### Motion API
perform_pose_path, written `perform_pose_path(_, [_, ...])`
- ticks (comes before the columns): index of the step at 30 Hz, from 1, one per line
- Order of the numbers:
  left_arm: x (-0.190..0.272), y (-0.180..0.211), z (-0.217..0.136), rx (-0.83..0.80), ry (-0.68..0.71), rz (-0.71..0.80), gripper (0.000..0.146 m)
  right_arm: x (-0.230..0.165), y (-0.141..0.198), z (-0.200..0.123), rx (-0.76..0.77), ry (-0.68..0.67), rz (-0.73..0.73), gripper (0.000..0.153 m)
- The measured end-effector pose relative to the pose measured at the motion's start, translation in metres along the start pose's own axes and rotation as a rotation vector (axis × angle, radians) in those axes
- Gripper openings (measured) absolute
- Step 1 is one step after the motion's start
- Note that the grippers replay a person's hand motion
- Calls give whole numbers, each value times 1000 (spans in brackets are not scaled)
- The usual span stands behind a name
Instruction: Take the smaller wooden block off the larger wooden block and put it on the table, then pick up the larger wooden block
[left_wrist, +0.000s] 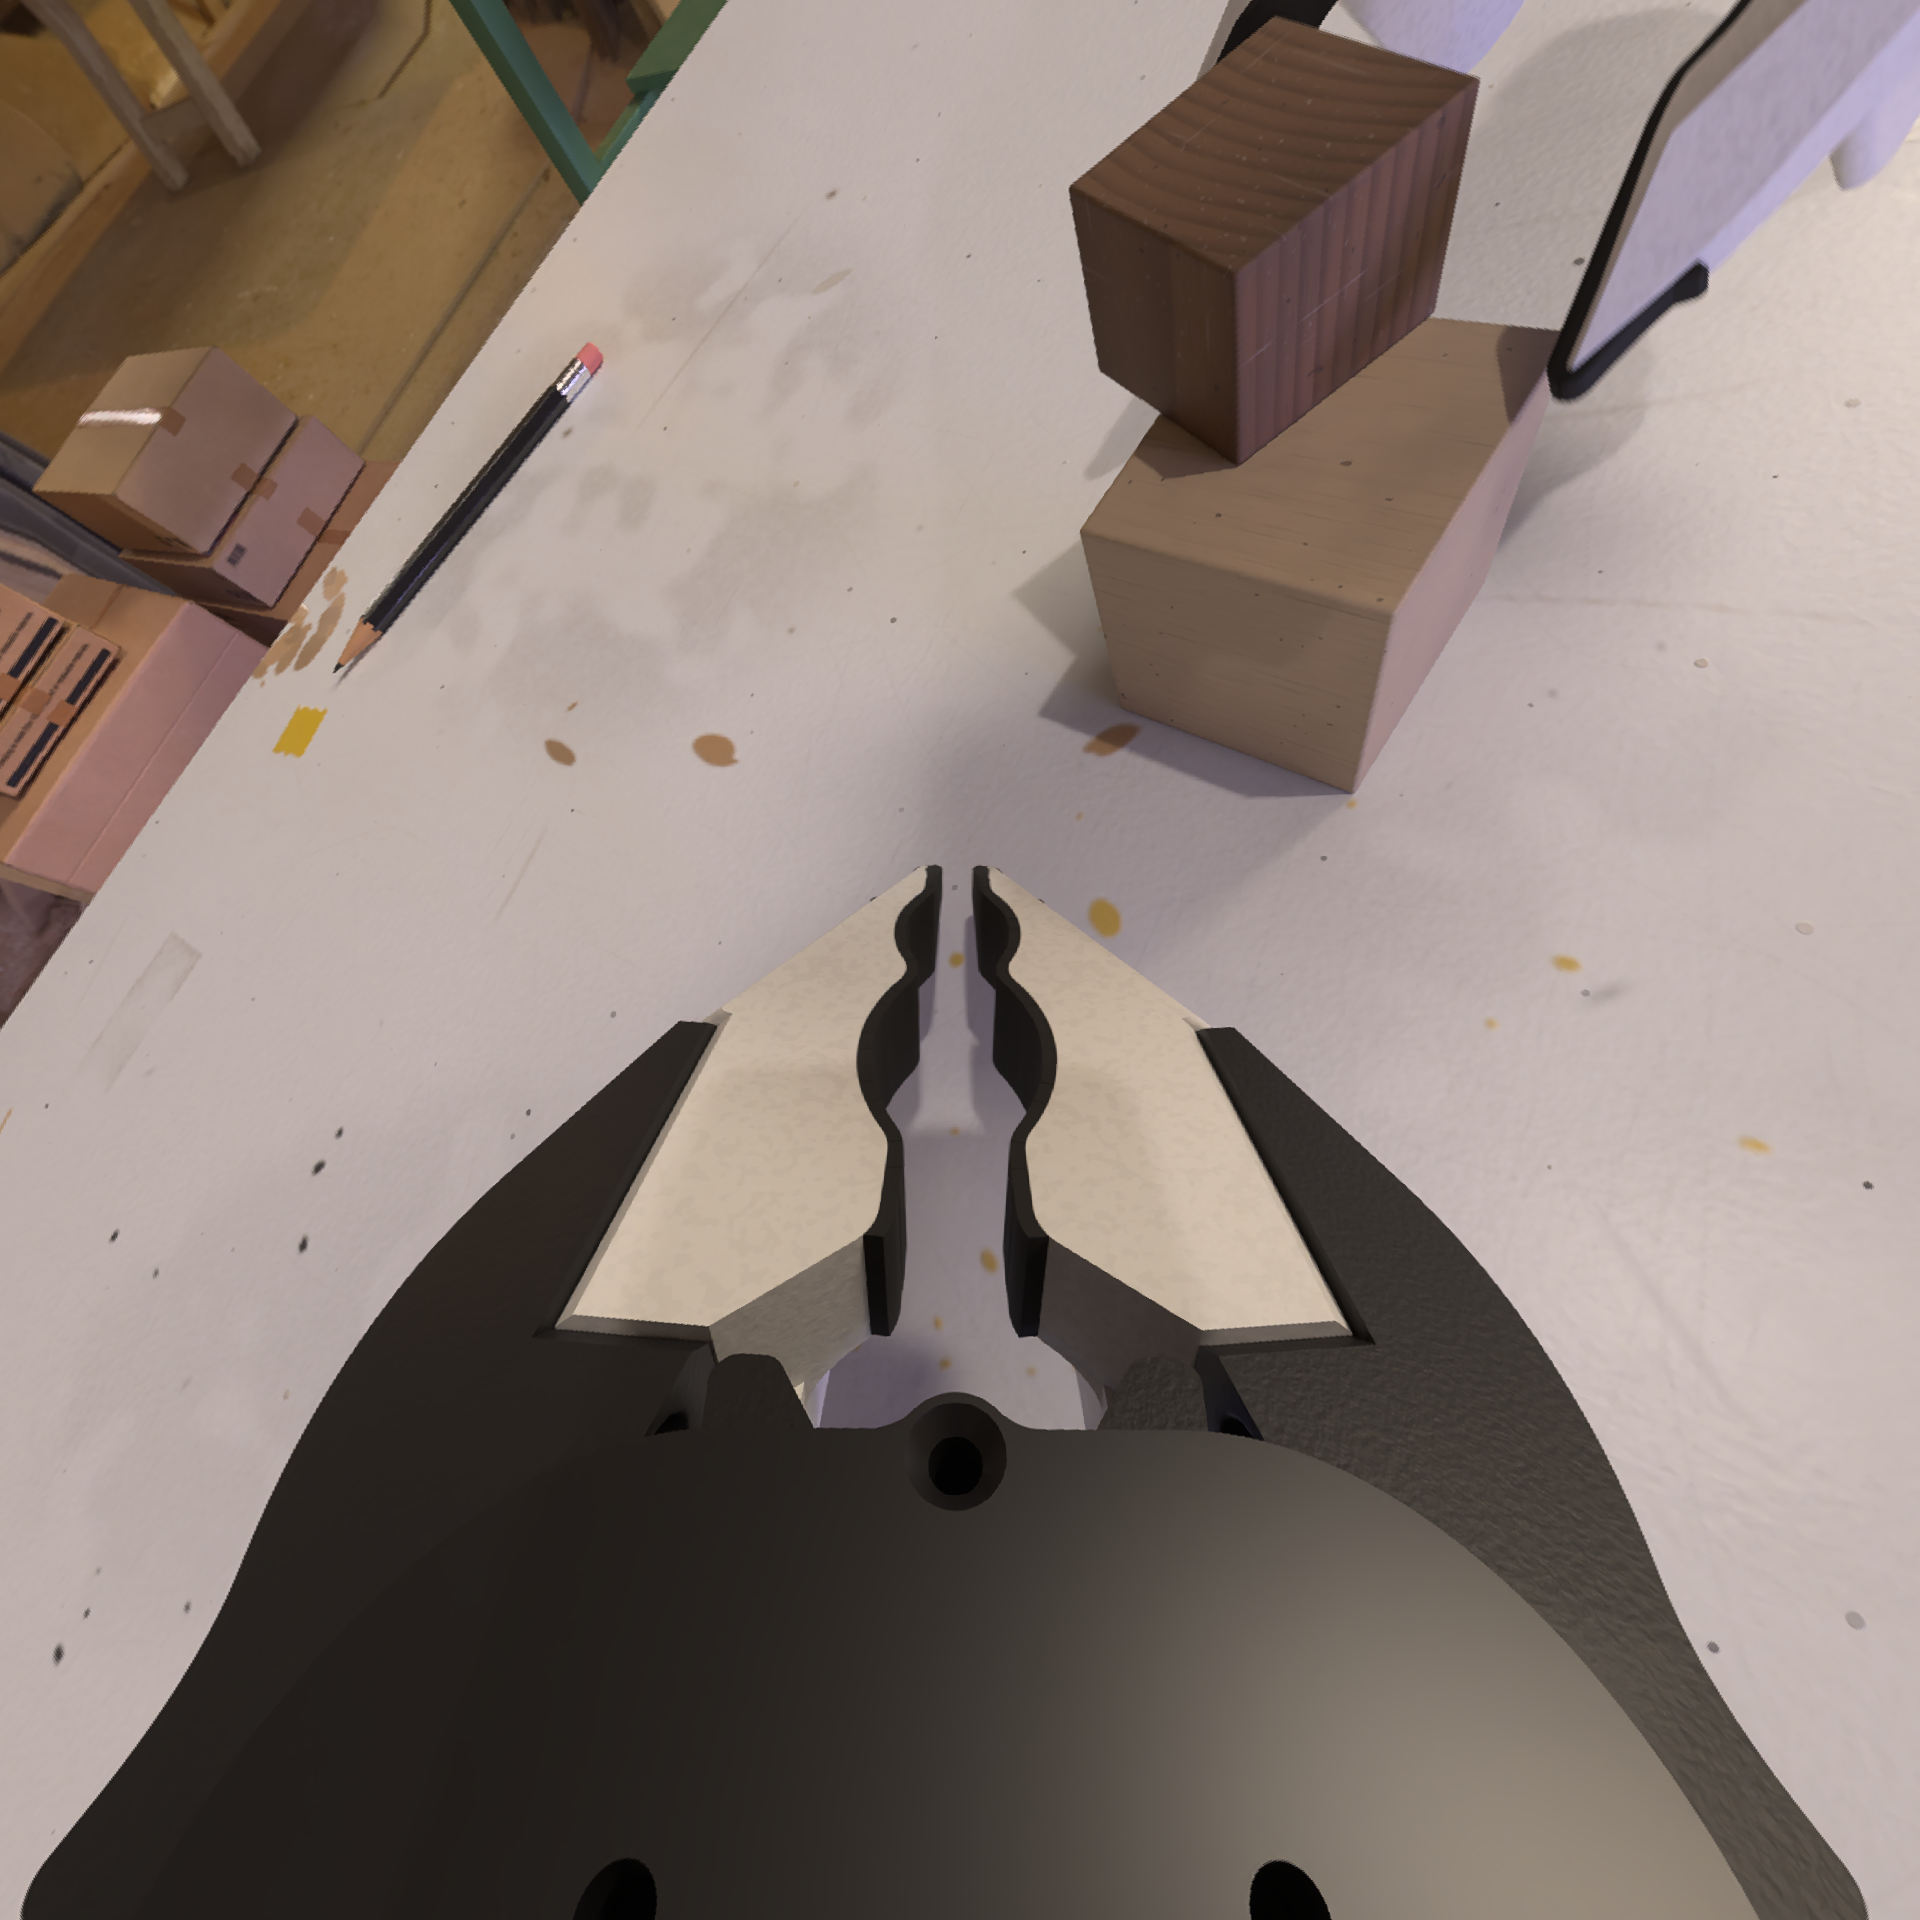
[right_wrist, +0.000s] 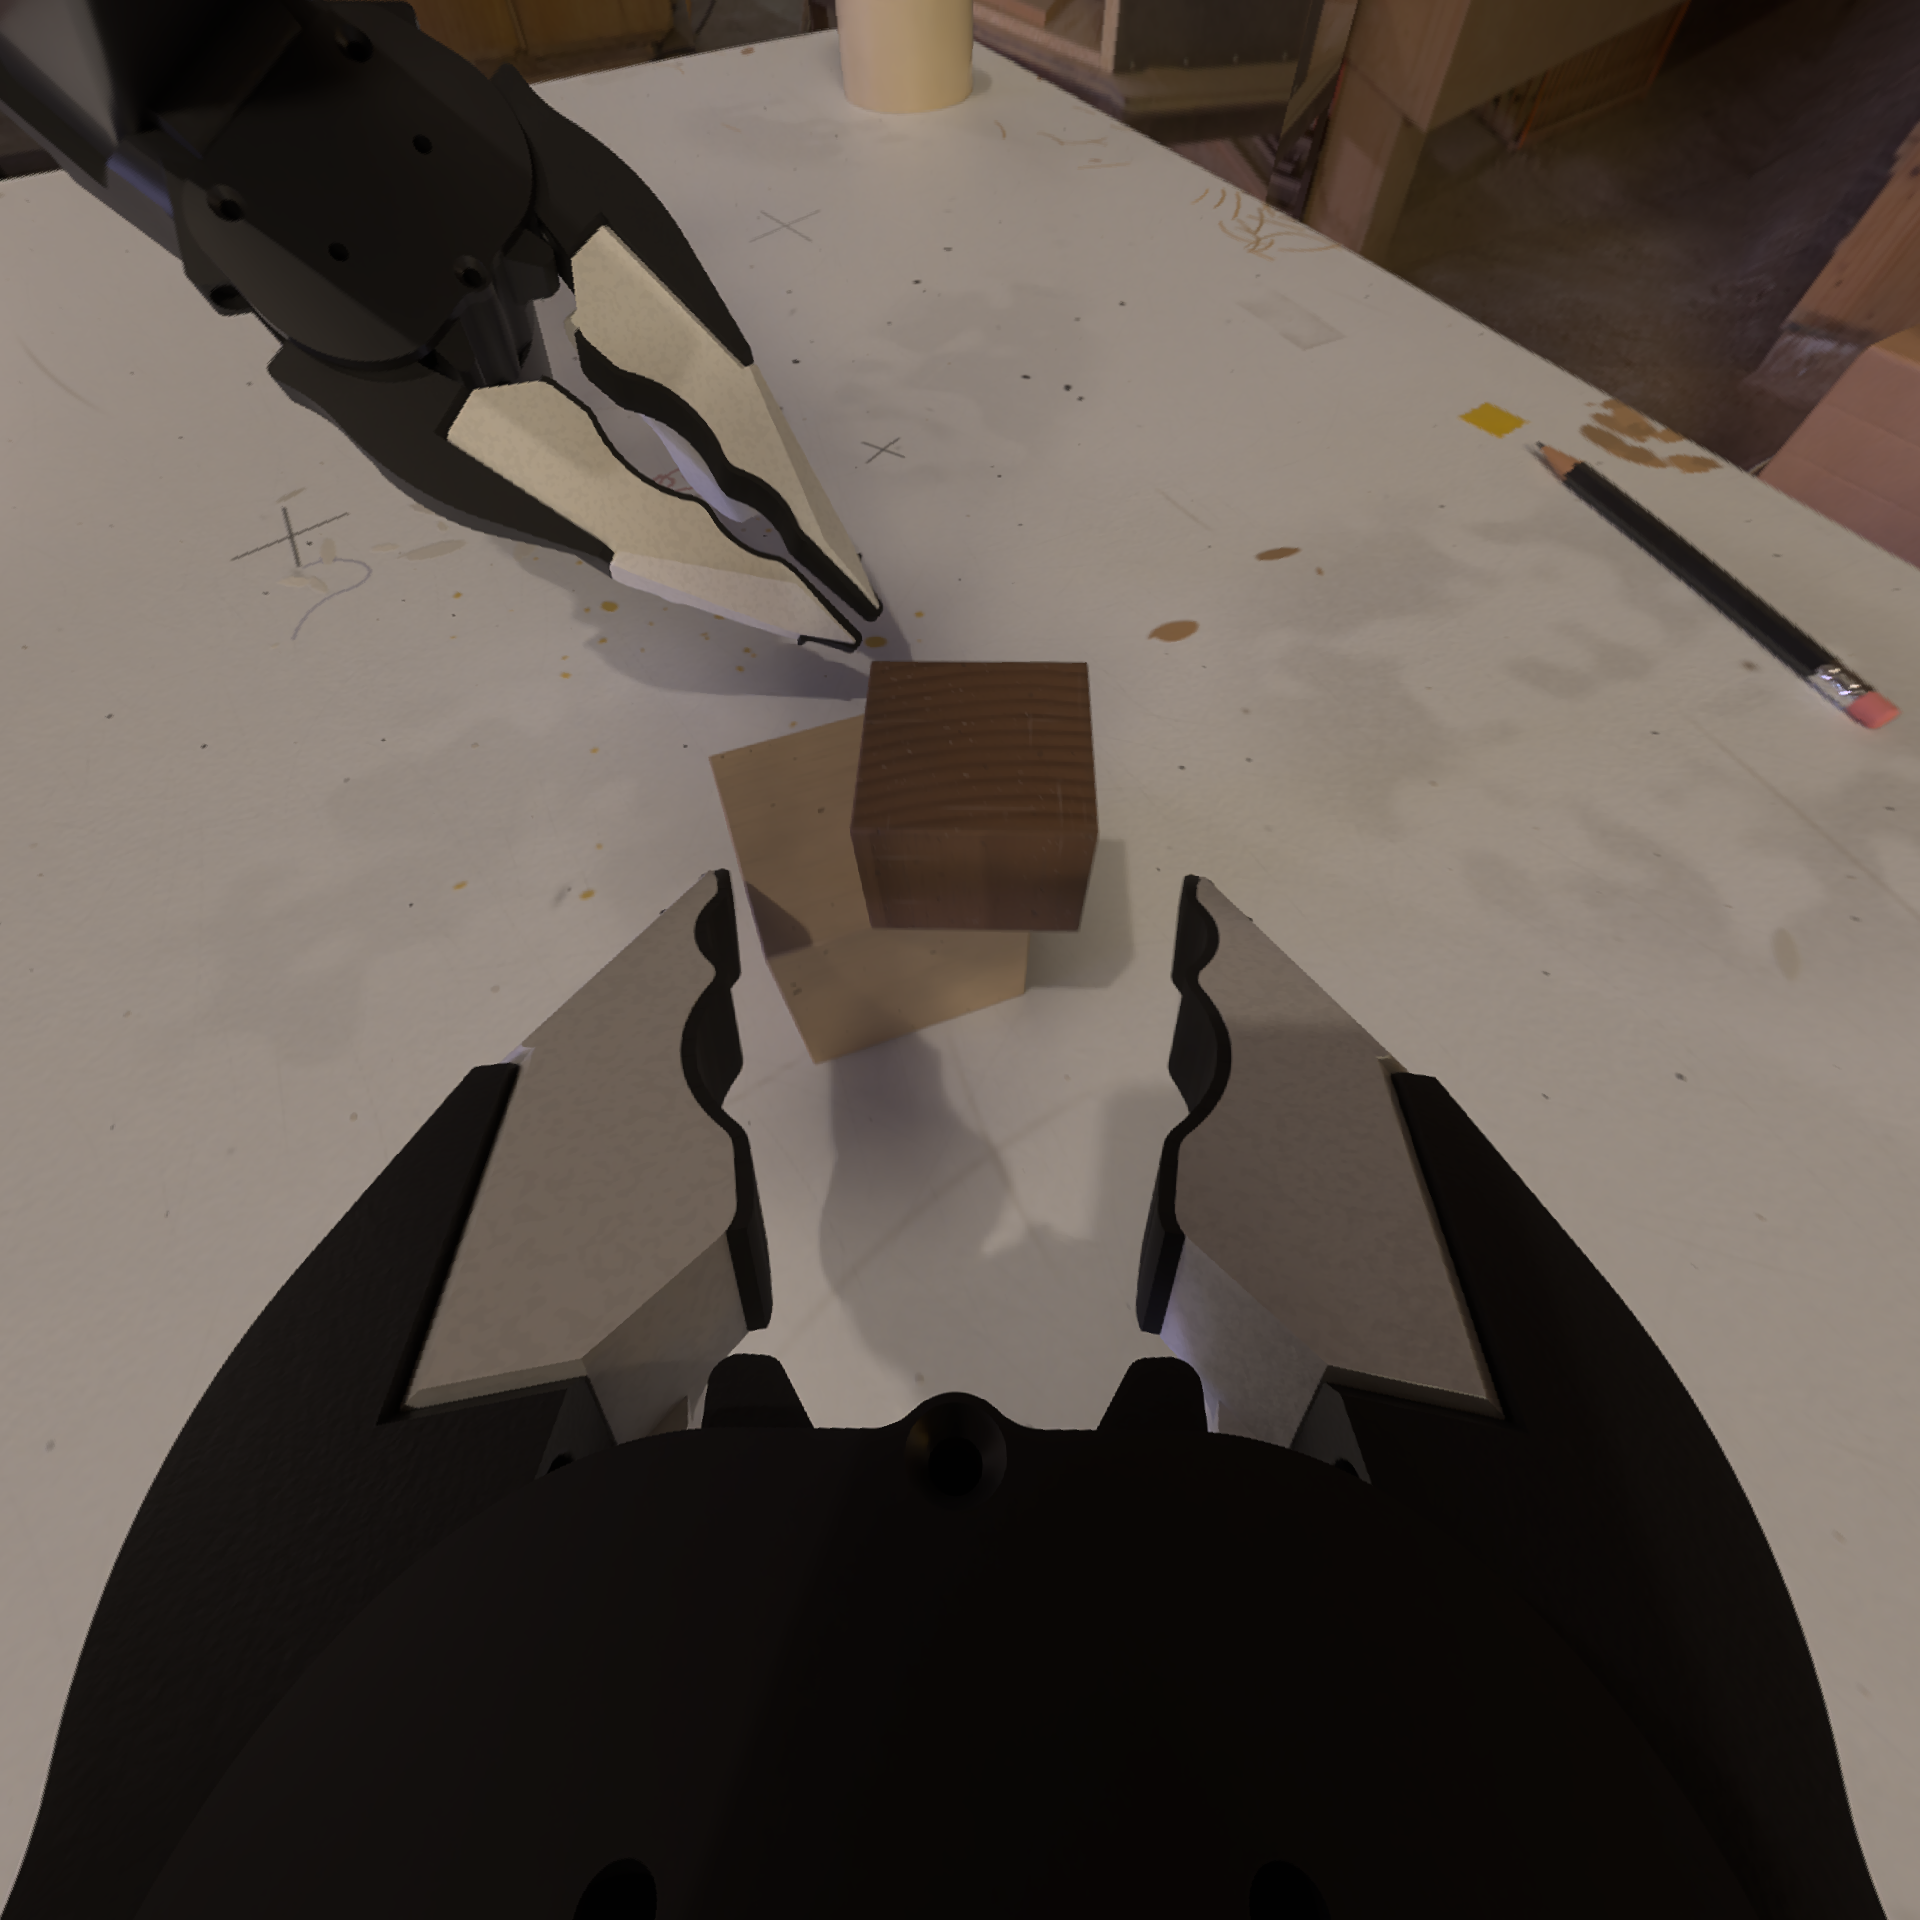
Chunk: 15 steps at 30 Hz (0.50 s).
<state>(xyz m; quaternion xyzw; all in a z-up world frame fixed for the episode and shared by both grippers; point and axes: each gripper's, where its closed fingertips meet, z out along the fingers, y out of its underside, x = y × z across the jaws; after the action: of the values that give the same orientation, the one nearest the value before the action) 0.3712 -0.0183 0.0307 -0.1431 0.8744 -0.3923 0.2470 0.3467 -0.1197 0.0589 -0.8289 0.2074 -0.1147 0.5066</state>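
The right gripper (right_wrist: 956, 883) is seen with fingers spread wide, empty, just short of the blocks. The left gripper (left_wrist: 956, 873) is nearly closed on nothing. On the white table (left_wrist: 727, 416), the larger wooden block (left_wrist: 1288, 613) carries the smaller wooden block (left_wrist: 1268, 229), skewed. A pencil (left_wrist: 473, 509) lies well apart.

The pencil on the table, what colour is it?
Black pencil, with a pink eraser; clearest in the right wrist view.

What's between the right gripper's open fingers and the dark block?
Nothing but bare table and shadow, per the right wrist view. The right gripper faces the smaller wooden block atop the larger wooden block.
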Motion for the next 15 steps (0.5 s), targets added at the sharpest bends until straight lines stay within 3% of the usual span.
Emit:
perform_pose_path(2, [-1, 0, 0, -1, -5, -1, 12, -3, -2, 9, -4, -10, 13, 89])
perform_pose_path(4, [-1, 0, -1, 5, -6, -4, 18, -2, -4, 14, 1, -7, 28, 83])
perform_pose_path(8, [-1, 0, -1, 5, -7, 1, 19, 5, -10, 14, 37, 5, 59, 47])
perform_pose_path(15, [2, -4, -2, 31, 9, 3, 19, 34, -4, -12, 63, 40, 123, 47])
